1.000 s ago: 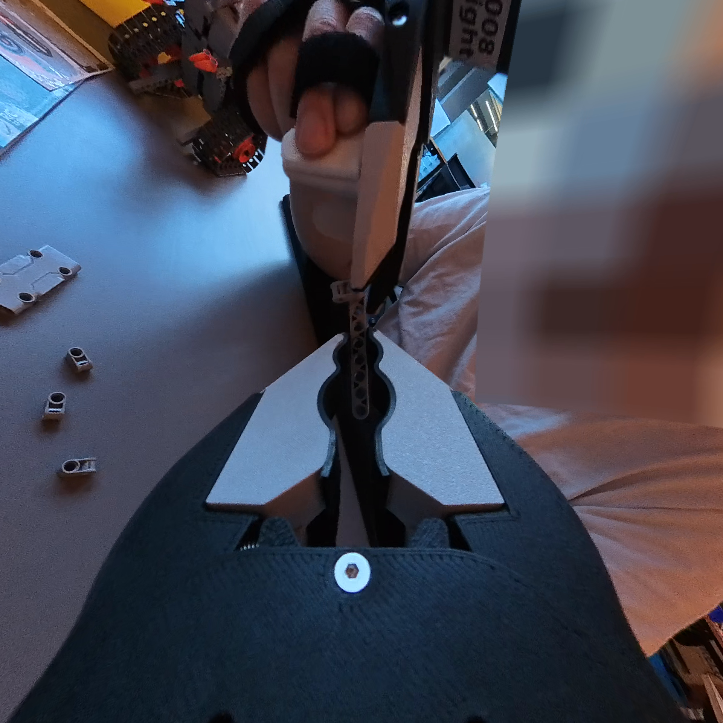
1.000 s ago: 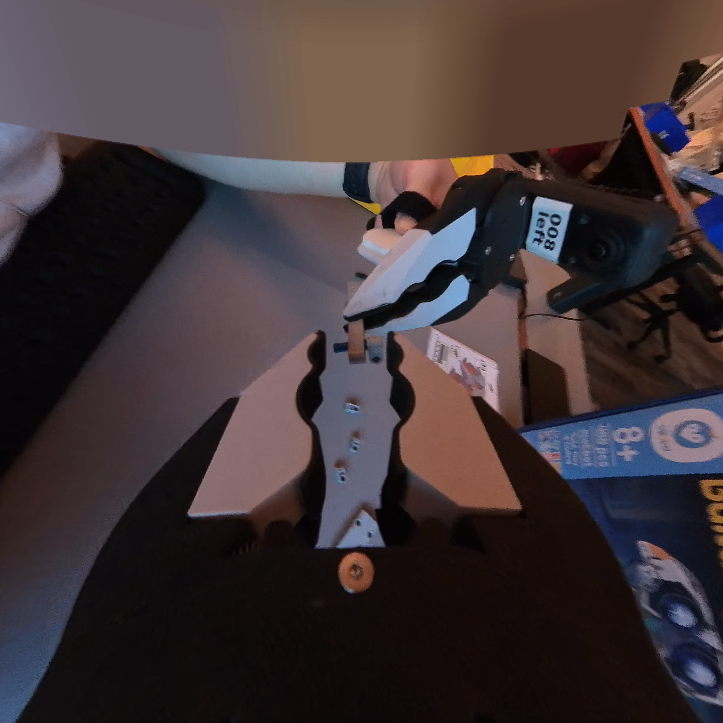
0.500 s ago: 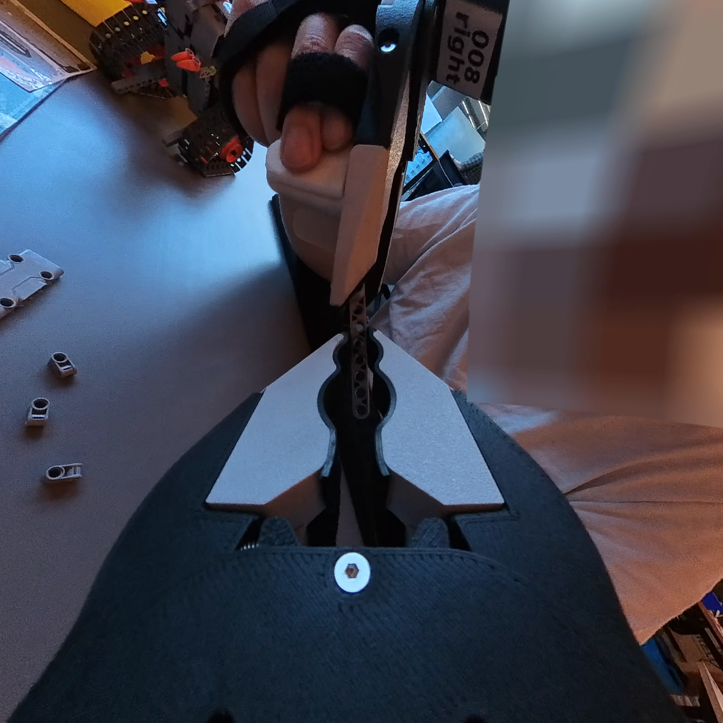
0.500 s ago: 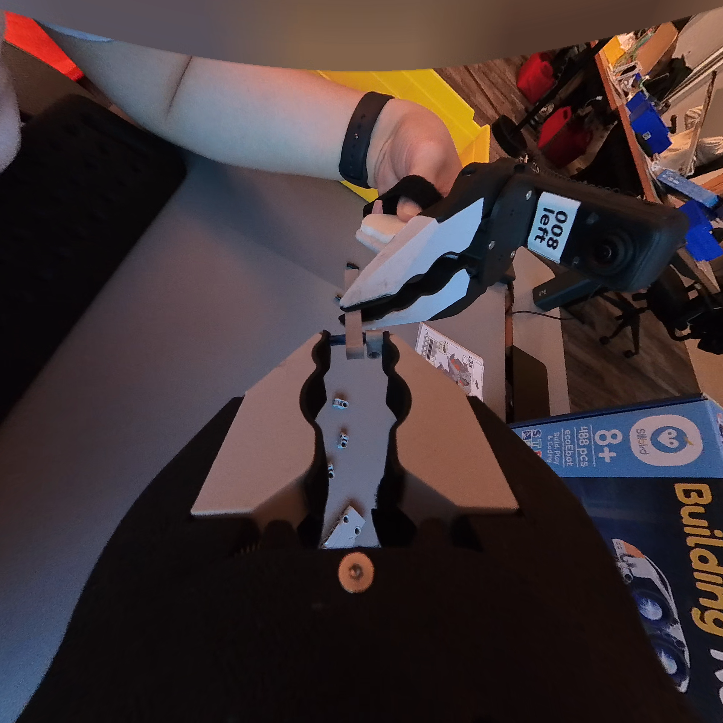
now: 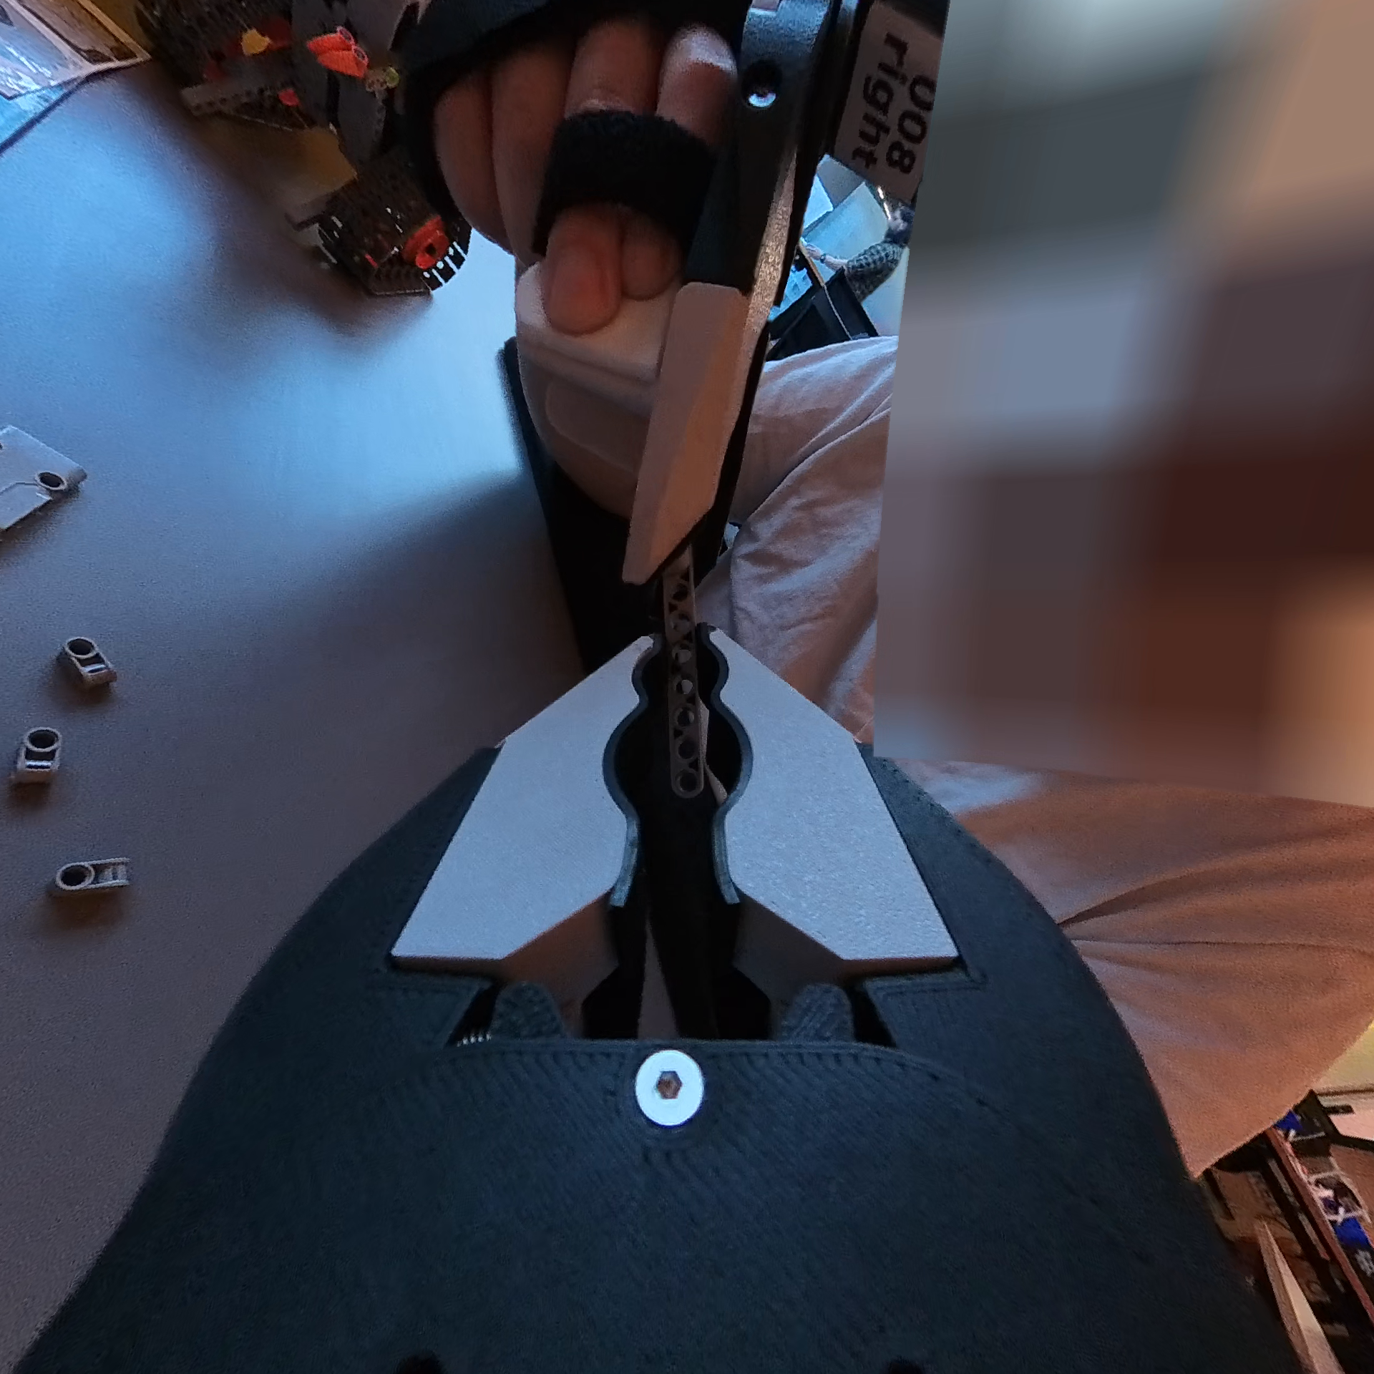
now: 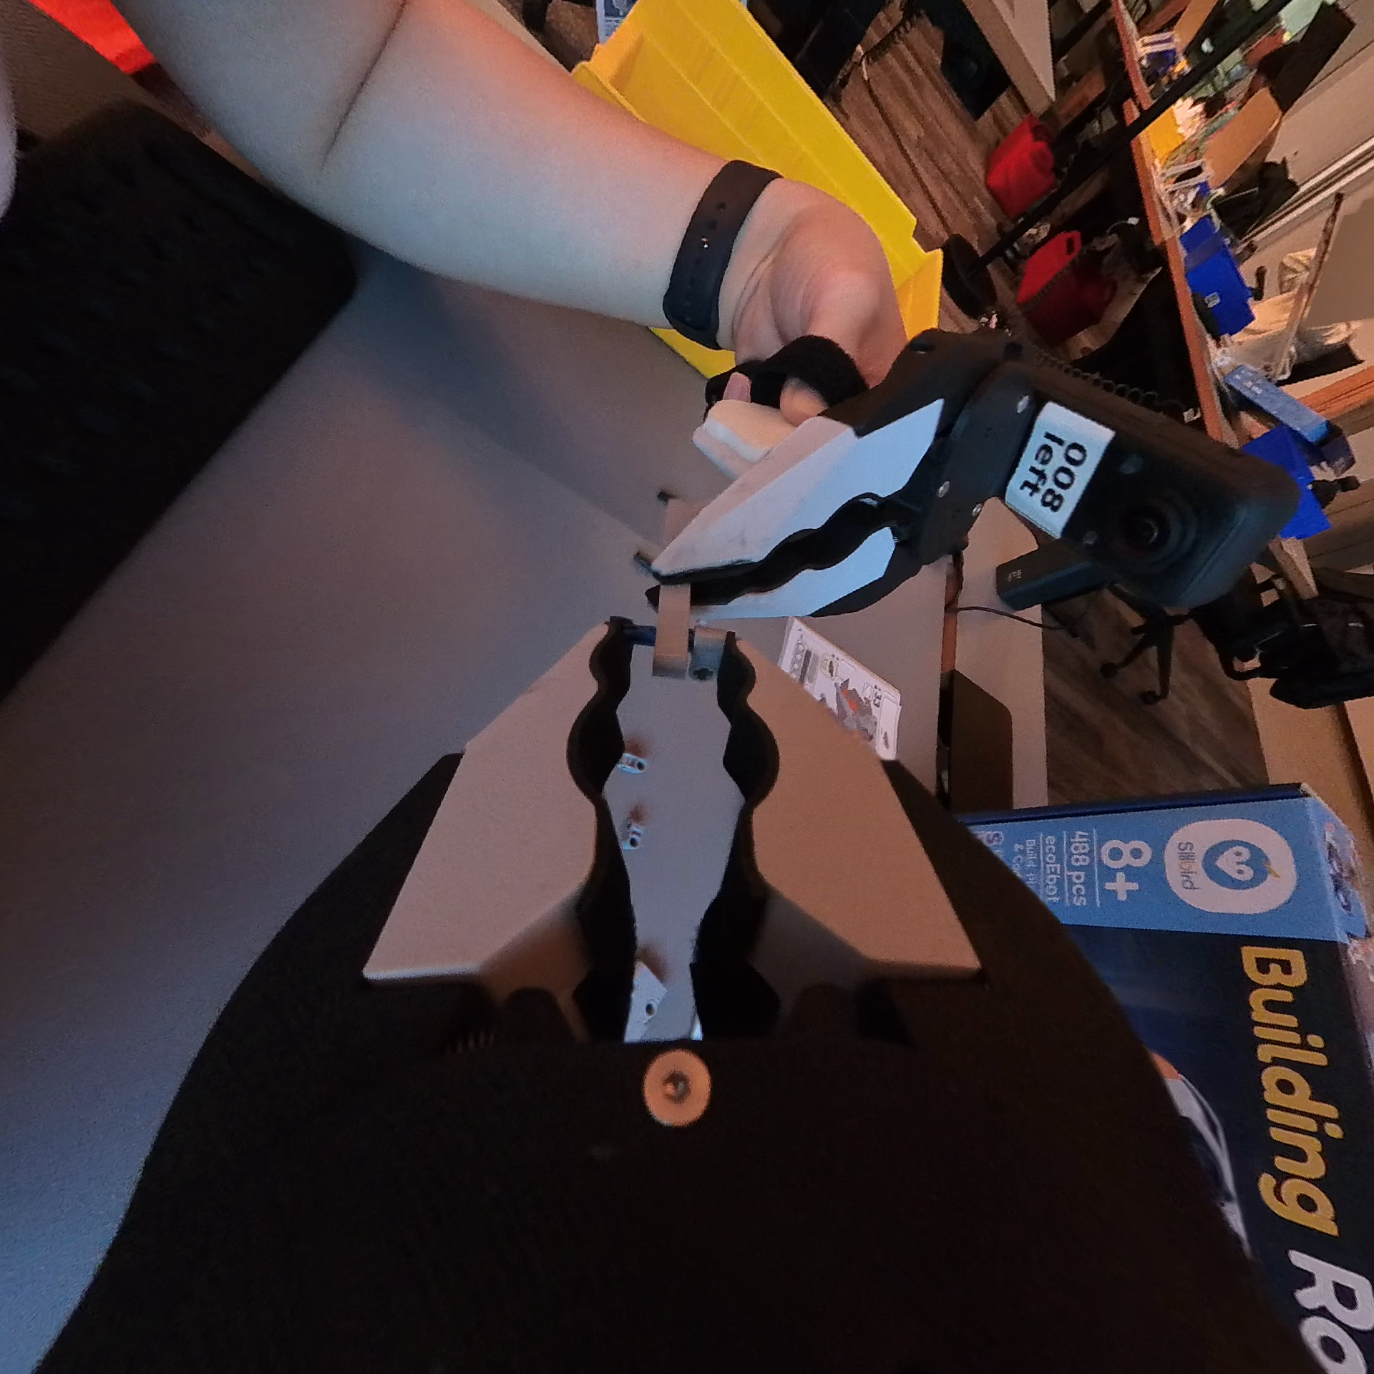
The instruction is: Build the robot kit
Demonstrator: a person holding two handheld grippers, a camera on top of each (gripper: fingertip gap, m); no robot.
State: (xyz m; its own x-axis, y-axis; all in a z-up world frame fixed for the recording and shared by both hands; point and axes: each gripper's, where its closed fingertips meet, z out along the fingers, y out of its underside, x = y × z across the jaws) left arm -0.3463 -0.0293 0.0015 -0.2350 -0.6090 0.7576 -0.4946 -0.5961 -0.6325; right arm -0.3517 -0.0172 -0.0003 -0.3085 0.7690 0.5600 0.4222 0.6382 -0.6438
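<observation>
In the left wrist view my left gripper (image 5: 682, 643) is shut on a thin grey perforated beam (image 5: 688, 732) that stands between its fingers and sticks out past the tips. My right gripper (image 5: 662, 572) comes down from above and meets the beam's far end. In the right wrist view my right gripper (image 6: 673, 639) is shut on a small grey connector (image 6: 706, 658) with a blue pin (image 6: 636, 632), right at the beam's end (image 6: 673, 632). The left gripper (image 6: 658, 584) clamps the same beam from the right. Both are held above the grey table (image 6: 334, 595).
Three small grey connectors (image 5: 88, 660) and a grey panel (image 5: 30, 483) lie on the table at left. A partly built black and red model (image 5: 386, 245) stands farther back. A blue box (image 6: 1189, 929), a booklet (image 6: 840, 691), a yellow bin (image 6: 781, 171) and a black mat (image 6: 134, 334) surround the work spot. Less than 4 cm separates the two grippers' tips. Left tips and right tips are each some 20 cm from the grey panel (image 5: 30, 483).
Both grippers stay joined at the beam. The right gripper has drifted right and looms larger in the left view. The right view has tilted, showing more of the room behind.
</observation>
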